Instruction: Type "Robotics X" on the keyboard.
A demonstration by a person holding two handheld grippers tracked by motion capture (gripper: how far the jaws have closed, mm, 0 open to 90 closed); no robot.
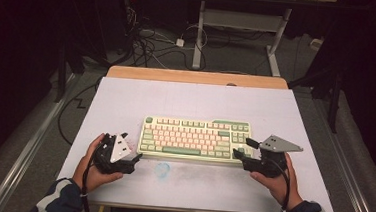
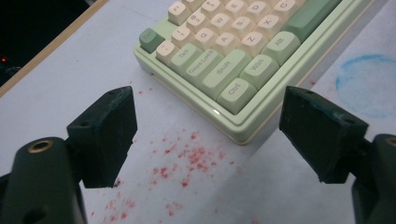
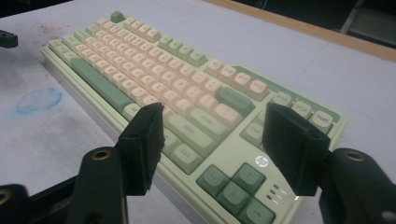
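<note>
1. The keyboard [image 1: 195,139] lies flat at the middle of the white worktop [image 1: 126,96], long side facing us, so both its short ends are within reach of our hands.

2. Our left tool [image 1: 135,157] sits just off the keyboard's near-left corner, jaws spread wide with nothing between them; in the left gripper view that corner, by the Ctrl key, lies in the gap ahead, which suggests we are lining up a grasp on that end.

3. Our right tool [image 1: 243,151] hangs over the keyboard's right end, jaws apart and pinching nothing; in the right gripper view they frame the arrow keys and the right edge, apparently the matching grasp.

4. With one tool at each end, we judge the plan to be a two-handed lift or shift of the keyboard, which is too long for one tool.

5. A blue ring stain [image 1: 162,169] and red specks [image 2: 187,158] mark the worktop near the left end.
</note>
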